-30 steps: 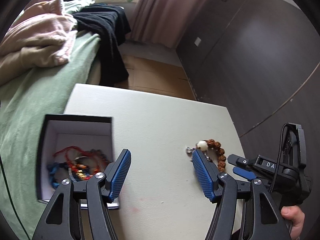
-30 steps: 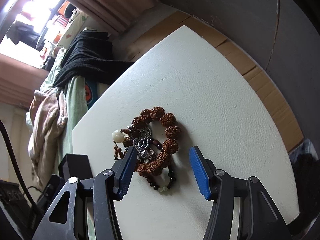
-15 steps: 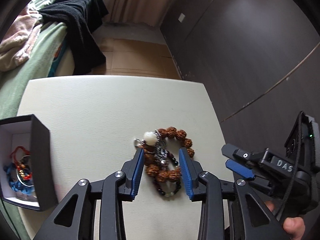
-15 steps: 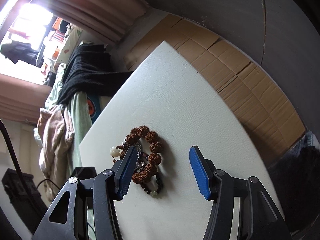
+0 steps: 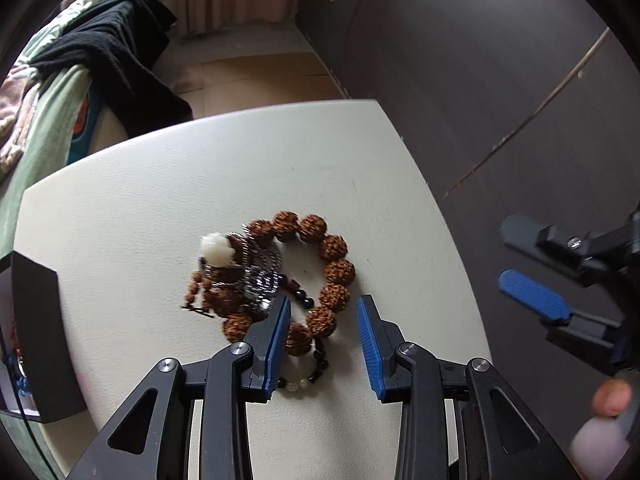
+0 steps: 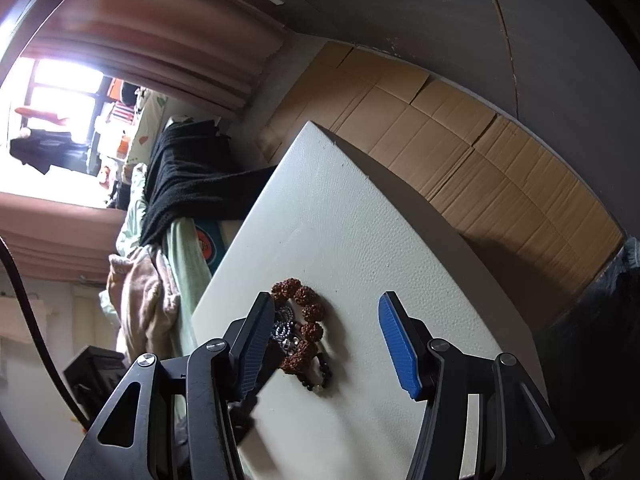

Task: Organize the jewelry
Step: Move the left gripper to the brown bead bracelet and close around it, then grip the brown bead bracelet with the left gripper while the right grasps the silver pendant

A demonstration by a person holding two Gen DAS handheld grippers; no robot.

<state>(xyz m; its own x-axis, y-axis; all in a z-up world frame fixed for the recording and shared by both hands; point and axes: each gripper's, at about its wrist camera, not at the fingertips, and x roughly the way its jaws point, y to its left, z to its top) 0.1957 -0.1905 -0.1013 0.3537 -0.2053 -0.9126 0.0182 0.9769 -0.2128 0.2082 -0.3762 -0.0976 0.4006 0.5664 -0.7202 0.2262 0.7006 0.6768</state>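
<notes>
From the left wrist camera I see my left gripper [image 5: 322,338] has swung away from the box [image 5: 38,344] and closed in on the pile of bracelets [image 5: 280,280]. A second ago its jaws stood wide, with the box under one side and the pile just past the other. Now the box sits at the far left edge of view, and the pile is right at my fingertips. The jaws are apart but narrower than before, straddling the near arc of the brown bead bracelet [image 5: 334,248]; one bead lies between the pads, and nothing is clamped yet.

The pile lies on the white worktop [image 5: 160,184], well right of the box. A silver chain [image 5: 260,268] and a white bead [image 5: 216,250] are tangled into it, so I judge a pinch may lift more than one piece.

My right gripper [image 6: 320,346] has backed off from the pile. Its jaws are wide apart and empty, and the bracelets [image 6: 302,330] look smaller than they did a second ago.

I read this as the left side taking over the pick, with the box as the likely drop point.
</notes>
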